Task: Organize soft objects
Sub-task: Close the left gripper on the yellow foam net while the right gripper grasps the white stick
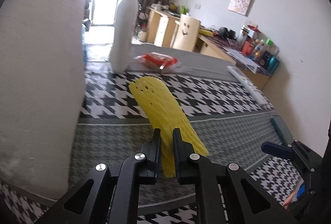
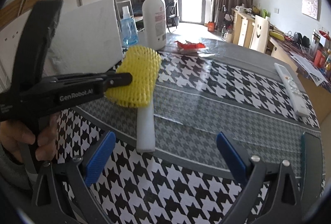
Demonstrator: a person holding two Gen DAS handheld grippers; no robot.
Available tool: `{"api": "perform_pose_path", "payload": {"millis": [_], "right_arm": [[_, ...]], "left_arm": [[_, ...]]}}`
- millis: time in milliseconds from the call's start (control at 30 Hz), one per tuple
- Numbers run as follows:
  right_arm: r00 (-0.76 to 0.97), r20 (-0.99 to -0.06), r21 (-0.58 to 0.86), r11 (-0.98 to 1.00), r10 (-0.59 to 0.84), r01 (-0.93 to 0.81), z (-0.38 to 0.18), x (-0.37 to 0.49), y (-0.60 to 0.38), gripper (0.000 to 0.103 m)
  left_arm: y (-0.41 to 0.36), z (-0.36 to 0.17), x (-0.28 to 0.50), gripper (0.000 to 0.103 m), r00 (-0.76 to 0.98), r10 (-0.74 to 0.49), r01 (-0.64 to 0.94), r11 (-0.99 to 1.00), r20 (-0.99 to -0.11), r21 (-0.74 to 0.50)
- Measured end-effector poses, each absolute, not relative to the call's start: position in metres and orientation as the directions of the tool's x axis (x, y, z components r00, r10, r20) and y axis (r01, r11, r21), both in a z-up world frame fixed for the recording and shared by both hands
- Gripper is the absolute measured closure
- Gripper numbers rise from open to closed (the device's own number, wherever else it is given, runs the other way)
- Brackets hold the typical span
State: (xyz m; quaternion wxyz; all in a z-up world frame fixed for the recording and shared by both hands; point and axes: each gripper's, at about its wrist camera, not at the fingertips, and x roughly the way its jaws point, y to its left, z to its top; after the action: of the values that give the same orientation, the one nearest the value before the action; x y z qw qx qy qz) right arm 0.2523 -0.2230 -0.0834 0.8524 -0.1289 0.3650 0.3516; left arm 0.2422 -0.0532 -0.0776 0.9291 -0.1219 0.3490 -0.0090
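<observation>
Left wrist view shows the left claw (image 1: 166, 131) clenched on one end of a yellow foam mesh sleeve (image 1: 163, 108), its black fingers pinching the soft netting so that the far end rises above the houndstooth-patterned desk (image 1: 217, 95). Seen from the right wrist view, the sleeve (image 2: 138, 75) hangs just in front of a tall white foam block (image 2: 86, 42) and partly covers the far end of a white foam bar (image 2: 145, 126) lying flat on the desk; the pinch at one end probably serves to carry it clear of the bar. Nearer the camera than the sleeve, the right claw (image 2: 165, 153) stands released, its blue pads wide apart with nothing between them, likely ready for the bar. One yellow sleeve, one white bar, one foam block and one white pump bottle (image 2: 155, 21) behind the sleeve are visible.
</observation>
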Motion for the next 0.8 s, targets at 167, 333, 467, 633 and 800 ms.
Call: {"api": "perform_pose_path", "payload": {"millis": [167, 333, 467, 633, 800], "right_arm": [[0.461, -0.743, 0.01, 0.698, 0.484, -0.716, -0.087, 0.256, -0.205, 0.018], [0.441, -0.761, 0.005, 0.684, 0.476, -0.73, -0.091, 0.26, -0.197, 0.035], [0.433, -0.773, -0.009, 0.674, 0.464, -0.738, -0.095, 0.261, -0.192, 0.043], [0.416, -0.788, -0.004, 0.671, 0.455, -0.742, -0.1, 0.26, -0.187, 0.056], [0.419, -0.791, -0.009, 0.676, 0.446, -0.737, -0.1, 0.261, -0.186, 0.058]], "left_arm": [[-0.051, -0.076, 0.24, 0.091, 0.763, -0.1, -0.063, 0.972, -0.639, -0.227], [-0.047, -0.074, 0.237, 0.091, 0.767, -0.105, -0.069, 0.967, -0.633, -0.244], [-0.043, -0.074, 0.235, 0.091, 0.771, -0.095, -0.083, 0.966, -0.63, -0.246], [-0.045, -0.076, 0.234, 0.091, 0.765, -0.084, -0.086, 0.969, -0.639, -0.231], [-0.045, -0.076, 0.236, 0.091, 0.763, -0.085, -0.088, 0.969, -0.641, -0.232]]}}
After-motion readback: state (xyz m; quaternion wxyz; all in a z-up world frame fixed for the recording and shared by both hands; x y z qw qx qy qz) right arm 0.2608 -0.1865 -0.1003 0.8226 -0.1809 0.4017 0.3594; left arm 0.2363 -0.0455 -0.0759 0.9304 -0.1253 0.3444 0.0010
